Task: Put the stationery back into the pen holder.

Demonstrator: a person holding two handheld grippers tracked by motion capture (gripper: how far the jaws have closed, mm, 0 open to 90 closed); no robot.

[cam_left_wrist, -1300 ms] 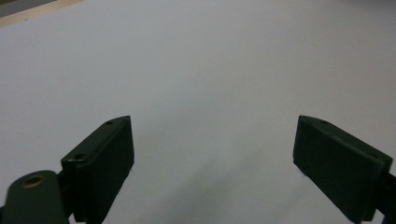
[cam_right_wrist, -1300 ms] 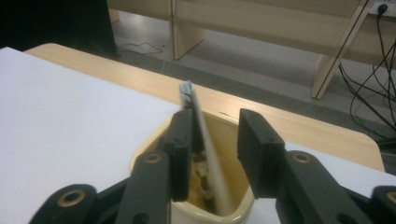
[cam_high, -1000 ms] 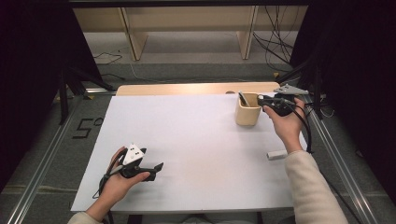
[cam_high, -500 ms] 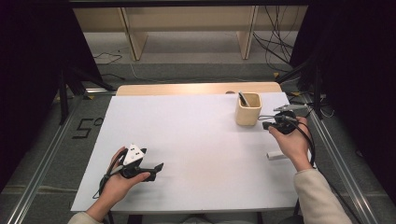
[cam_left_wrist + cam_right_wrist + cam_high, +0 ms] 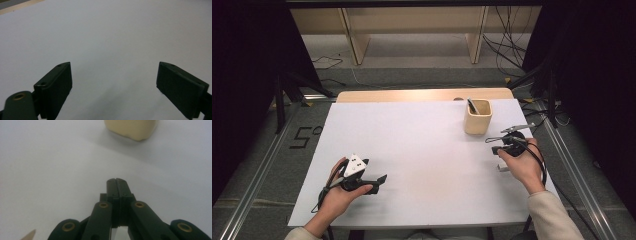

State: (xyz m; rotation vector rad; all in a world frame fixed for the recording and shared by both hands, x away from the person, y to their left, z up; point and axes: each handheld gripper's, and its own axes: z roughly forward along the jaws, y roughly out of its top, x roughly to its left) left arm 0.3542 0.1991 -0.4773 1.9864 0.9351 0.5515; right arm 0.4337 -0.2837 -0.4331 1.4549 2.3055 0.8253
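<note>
On the white table (image 5: pixel 422 150), against a dark room, the beige cup (image 5: pixel 477 117) stands just beyond the right gripper (image 5: pixel 492 144), whose jaws are pressed together, empty.

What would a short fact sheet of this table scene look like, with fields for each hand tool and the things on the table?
Surface: white table
Container: beige square cup, upright at far right
In cup: dark pen-like stick, leaning
Left gripper: jaws wide apart, nothing between them
Right gripper: jaws pressed together, empty, pointing toward the cup
Small white block: on the table by the right hand
</note>
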